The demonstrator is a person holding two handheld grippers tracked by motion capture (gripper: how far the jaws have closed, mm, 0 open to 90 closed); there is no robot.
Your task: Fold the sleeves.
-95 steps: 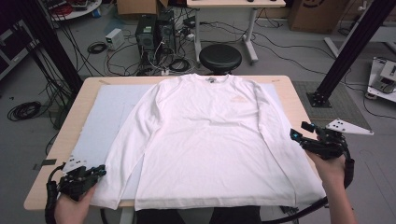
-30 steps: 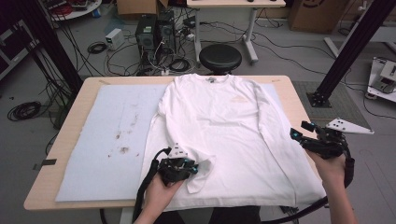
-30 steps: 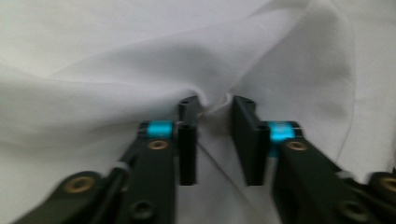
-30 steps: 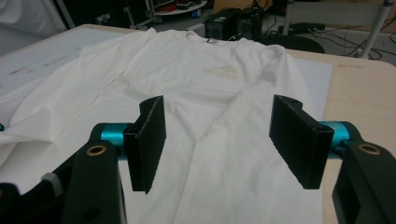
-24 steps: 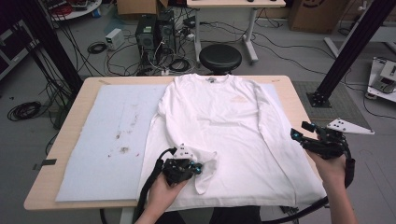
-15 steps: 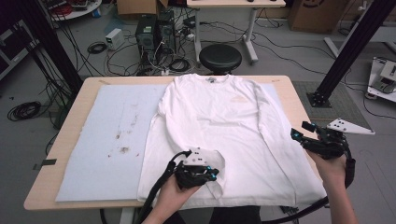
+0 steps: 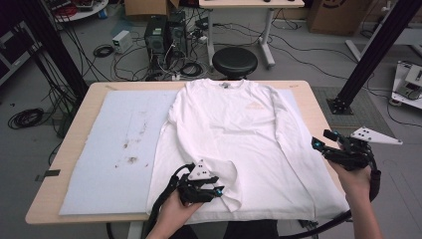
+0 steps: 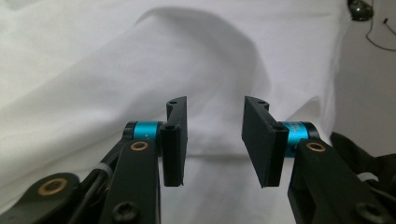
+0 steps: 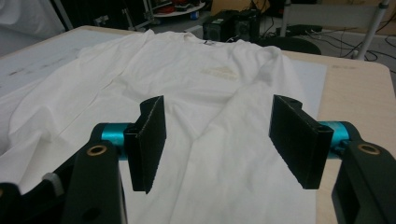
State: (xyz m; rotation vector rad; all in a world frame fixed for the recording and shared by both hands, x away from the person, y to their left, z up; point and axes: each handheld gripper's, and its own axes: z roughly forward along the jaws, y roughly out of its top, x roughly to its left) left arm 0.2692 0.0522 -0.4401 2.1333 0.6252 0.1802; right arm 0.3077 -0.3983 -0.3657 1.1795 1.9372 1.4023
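Folded sleeve now lies across shirt, blue mat apparently stained.

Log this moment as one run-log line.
work: folding white shirt | left gripper: jaws just opening, folded sleeve released | right gripper: open, beside the hem

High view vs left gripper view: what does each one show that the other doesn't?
High view: the wooden table, the stained white mat, the stool, and the right tongs open beside the shirt's edge. Left gripper view: the left tongs up close, jaws just opened, apart, nothing pinched, a raised fold behind them. Both: the white long-sleeve shirt with its left side folded inward.
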